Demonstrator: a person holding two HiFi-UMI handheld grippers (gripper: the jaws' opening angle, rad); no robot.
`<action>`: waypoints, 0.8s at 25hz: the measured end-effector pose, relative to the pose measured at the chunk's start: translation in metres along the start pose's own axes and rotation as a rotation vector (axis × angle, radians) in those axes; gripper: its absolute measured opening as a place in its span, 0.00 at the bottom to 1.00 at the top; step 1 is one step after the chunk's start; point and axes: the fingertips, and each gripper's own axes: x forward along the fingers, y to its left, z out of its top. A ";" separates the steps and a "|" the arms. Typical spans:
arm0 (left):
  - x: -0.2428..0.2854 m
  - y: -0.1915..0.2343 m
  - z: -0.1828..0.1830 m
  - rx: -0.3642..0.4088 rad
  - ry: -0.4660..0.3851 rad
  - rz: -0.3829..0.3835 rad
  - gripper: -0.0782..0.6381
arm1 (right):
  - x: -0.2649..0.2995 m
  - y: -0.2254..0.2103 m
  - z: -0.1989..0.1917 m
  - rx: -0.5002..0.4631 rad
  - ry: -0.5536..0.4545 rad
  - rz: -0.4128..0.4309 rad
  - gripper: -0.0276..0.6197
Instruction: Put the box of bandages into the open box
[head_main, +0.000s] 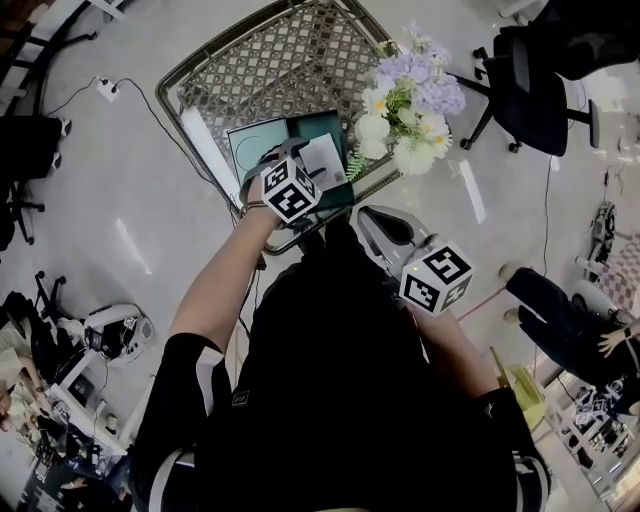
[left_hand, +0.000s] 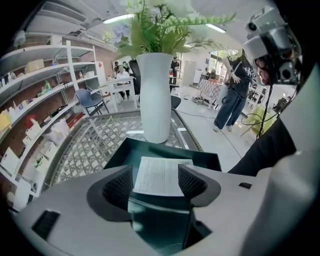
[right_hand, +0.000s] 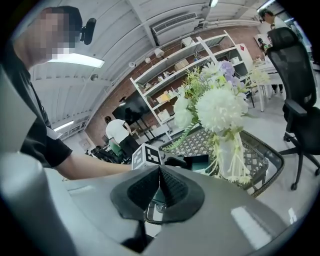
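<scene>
A white box of bandages (left_hand: 160, 175) lies flat inside the dark teal open box (left_hand: 165, 147) on the lattice table (head_main: 290, 60). My left gripper (left_hand: 155, 181) hangs just above it, jaws open wide, one pad on each side of the white box and neither pressing on it. In the head view the bandage box (head_main: 322, 160) shows in the open box (head_main: 258, 142) beside the left gripper (head_main: 290, 152). My right gripper (head_main: 365, 215) sits off the table's near right edge, apart from the boxes. Its jaws (right_hand: 159, 172) are shut with nothing between them.
A tall white vase (left_hand: 154, 95) with white and lilac flowers (head_main: 410, 100) stands right behind the open box. A black office chair (head_main: 540, 90) is beyond the table on the right. A person (left_hand: 232, 95) stands further off; shelves (left_hand: 35, 85) line the left wall.
</scene>
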 end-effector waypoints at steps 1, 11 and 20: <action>-0.002 0.001 0.001 -0.007 -0.010 0.006 0.49 | 0.000 0.000 0.000 -0.003 -0.002 0.000 0.06; -0.062 0.005 0.026 -0.193 -0.205 0.099 0.48 | 0.001 0.016 0.015 -0.088 -0.031 0.013 0.06; -0.152 0.006 0.057 -0.377 -0.470 0.200 0.48 | -0.005 0.033 0.031 -0.182 -0.073 0.030 0.06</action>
